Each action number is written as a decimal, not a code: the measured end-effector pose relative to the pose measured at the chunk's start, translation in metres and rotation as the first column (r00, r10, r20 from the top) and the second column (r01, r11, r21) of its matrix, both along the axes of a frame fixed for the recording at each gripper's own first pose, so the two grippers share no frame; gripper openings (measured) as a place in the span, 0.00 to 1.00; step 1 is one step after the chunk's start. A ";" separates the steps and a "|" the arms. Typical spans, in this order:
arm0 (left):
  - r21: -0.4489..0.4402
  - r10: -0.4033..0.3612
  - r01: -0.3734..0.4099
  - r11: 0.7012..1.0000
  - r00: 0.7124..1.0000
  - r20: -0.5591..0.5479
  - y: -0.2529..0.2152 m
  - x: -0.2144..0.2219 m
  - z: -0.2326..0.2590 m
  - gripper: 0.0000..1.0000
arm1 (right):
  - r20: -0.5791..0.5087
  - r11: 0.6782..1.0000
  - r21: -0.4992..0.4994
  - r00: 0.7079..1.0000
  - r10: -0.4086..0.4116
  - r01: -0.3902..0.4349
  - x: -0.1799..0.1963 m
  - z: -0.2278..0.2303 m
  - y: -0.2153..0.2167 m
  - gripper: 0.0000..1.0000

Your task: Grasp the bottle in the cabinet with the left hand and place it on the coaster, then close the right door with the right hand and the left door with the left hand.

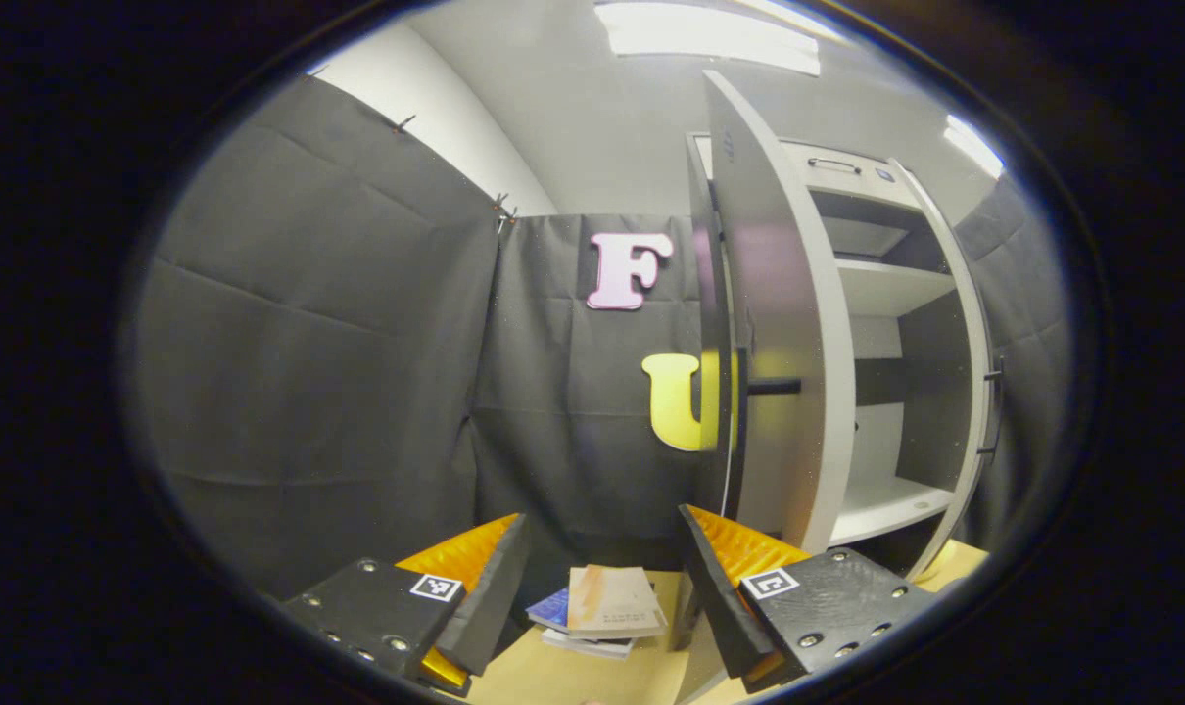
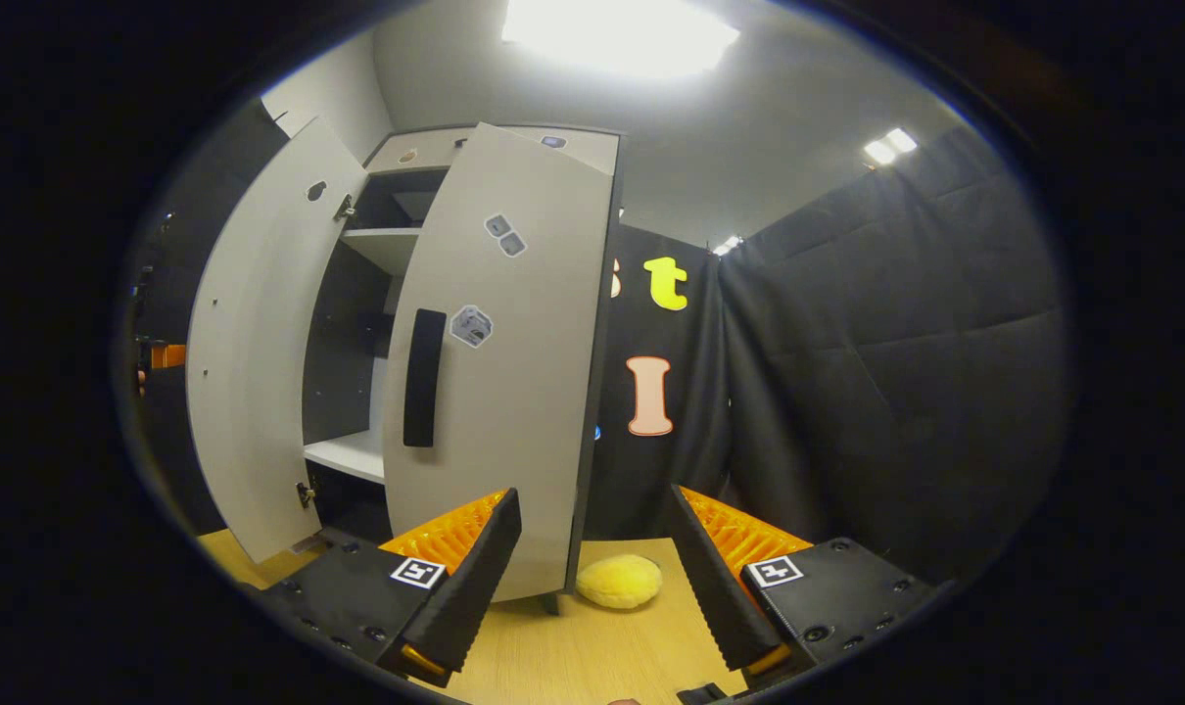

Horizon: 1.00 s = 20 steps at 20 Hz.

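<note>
Left gripper view has my left gripper (image 1: 602, 587) with its fingers spread wide and holding nothing, facing the edge of the left door (image 1: 749, 323) — swung open, with bare shelves (image 1: 886, 504) behind. I can't find the bottle or coaster, so I can't tell whether that step is done. Right gripper view: right gripper (image 2: 592, 578) also wide and empty, the right door (image 2: 504, 362) ajar. I judge both closings remain.

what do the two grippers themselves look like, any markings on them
Both look alike. The left gripper and right gripper each have two wedge-shaped fingers with ridged faces, mounted on black blocks studded with screws. Each block carries a small square black-and-white tag.
</note>
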<state>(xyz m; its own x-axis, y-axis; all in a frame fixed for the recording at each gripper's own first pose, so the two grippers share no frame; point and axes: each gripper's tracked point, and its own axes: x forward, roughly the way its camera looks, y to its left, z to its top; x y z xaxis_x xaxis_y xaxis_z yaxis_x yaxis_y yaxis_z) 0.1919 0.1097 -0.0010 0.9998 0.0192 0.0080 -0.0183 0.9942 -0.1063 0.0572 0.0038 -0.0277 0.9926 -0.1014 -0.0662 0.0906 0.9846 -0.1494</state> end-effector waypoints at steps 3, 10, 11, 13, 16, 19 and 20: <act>0.033 0.050 -0.051 0.998 0.999 0.022 0.000 0.000 0.007 0.94 | 0.000 1.000 0.010 1.000 -0.025 0.025 -0.006 -0.001 -0.018 0.96; 0.088 0.087 -0.089 0.992 0.996 0.021 -0.016 -0.009 0.011 0.94 | -0.012 0.998 0.047 0.999 -0.037 0.038 -0.008 -0.010 -0.050 0.96; 0.092 0.090 -0.092 0.992 0.996 0.021 -0.020 -0.011 0.012 0.94 | -0.012 0.998 0.053 0.999 -0.035 0.035 -0.007 -0.011 -0.053 0.96; 0.076 0.085 -0.086 0.993 0.996 0.018 -0.026 -0.015 0.013 0.94 | -0.014 0.998 0.064 1.000 -0.027 0.028 -0.004 -0.013 -0.057 0.96; 0.053 0.060 -0.061 0.997 0.998 0.019 -0.051 -0.024 0.014 0.94 | -0.021 0.997 0.072 1.000 -0.007 0.009 0.001 -0.016 -0.062 0.96; 0.044 0.047 -0.048 0.998 0.999 0.024 -0.070 -0.027 0.017 0.94 | -0.017 0.998 0.061 1.000 0.005 -0.004 0.006 -0.016 -0.068 0.96; 0.040 0.045 -0.046 0.998 0.999 0.027 -0.075 -0.028 0.018 0.94 | -0.018 0.998 0.055 1.000 0.007 -0.006 0.005 -0.015 -0.071 0.96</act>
